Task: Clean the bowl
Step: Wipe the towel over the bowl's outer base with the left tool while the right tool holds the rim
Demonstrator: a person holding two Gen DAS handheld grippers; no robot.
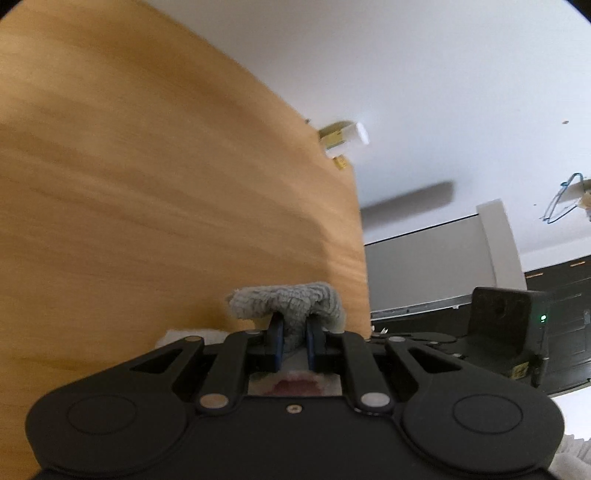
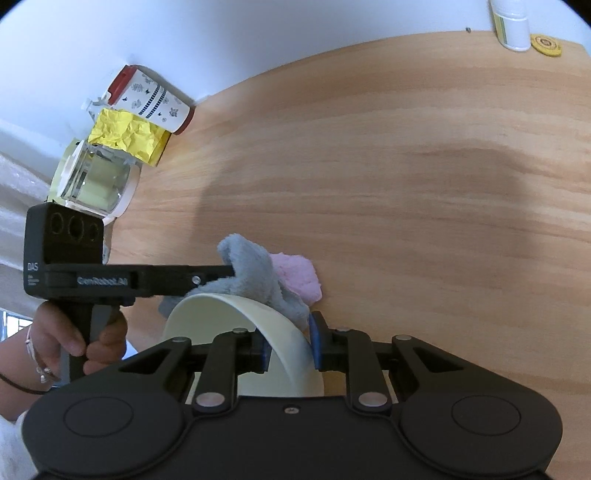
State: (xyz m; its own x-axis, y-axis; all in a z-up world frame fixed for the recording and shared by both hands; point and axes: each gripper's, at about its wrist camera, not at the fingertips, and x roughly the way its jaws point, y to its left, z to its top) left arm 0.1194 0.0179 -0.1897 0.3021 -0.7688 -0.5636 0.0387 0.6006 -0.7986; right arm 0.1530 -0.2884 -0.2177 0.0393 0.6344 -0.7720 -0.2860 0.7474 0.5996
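My left gripper point(image 1: 294, 345) is shut on a grey fluffy cloth point(image 1: 291, 301). In the right wrist view that cloth point(image 2: 258, 273) lies over the far rim of a cream bowl point(image 2: 236, 317), with the left gripper point(image 2: 231, 273) reaching in from the left, held by a hand. My right gripper point(image 2: 290, 345) is shut on the bowl's rim and holds the bowl tilted on its side above the wooden table point(image 2: 406, 166). A pink cloth point(image 2: 299, 277) lies on the table just behind the bowl.
At the table's back left stand a red-lidded patterned canister point(image 2: 155, 98), a crumpled yellow packet point(image 2: 125, 134) and a clear glass jar point(image 2: 98, 181). A white bottle point(image 2: 511, 24) and a yellow disc point(image 2: 546, 44) are at the back right, by the white wall.
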